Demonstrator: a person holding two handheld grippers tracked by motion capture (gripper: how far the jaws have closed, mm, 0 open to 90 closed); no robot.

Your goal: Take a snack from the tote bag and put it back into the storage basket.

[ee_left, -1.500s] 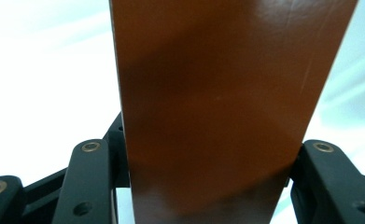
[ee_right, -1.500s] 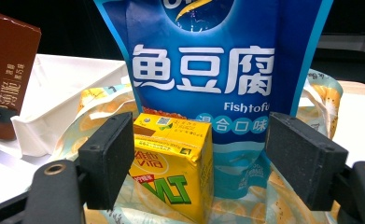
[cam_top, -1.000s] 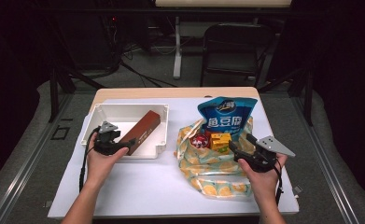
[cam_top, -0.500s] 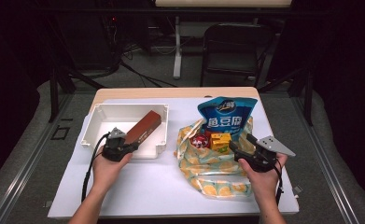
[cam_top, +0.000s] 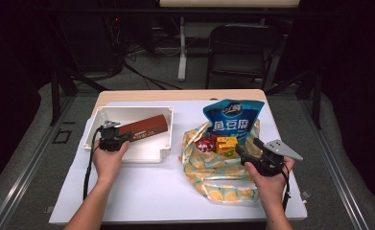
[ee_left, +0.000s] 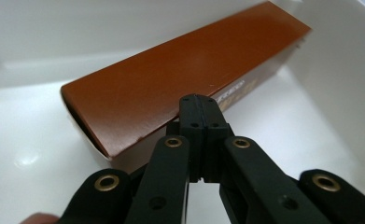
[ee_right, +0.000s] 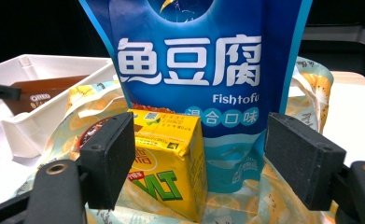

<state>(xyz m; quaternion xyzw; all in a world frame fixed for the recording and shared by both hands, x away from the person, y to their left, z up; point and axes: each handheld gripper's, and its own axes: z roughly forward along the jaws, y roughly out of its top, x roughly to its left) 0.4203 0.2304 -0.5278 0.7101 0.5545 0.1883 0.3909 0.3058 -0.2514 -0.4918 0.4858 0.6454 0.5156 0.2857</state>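
Brown box (cam_top: 143, 127): long, glossy carton, laid slanted in the white bin (cam_top: 162, 150), one end propped toward the bin's far right corner; "OREO" print is seen on its side in the right gripper view.
Blue pouch (cam_top: 233, 118): "Fishtofu" snack bag, stood upright at the back of the patterned bag (cam_top: 214, 177).
Yellow carton (cam_top: 226, 143): small drink box, upright, set just in front of the blue pouch.
Red item (cam_top: 205, 144): small, round, beside the yellow carton; type cannot be told.

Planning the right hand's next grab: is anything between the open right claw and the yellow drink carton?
Nothing visible. The right claw is open with the yellow carton directly ahead between its pads, leaning against the blue snack bag behind.
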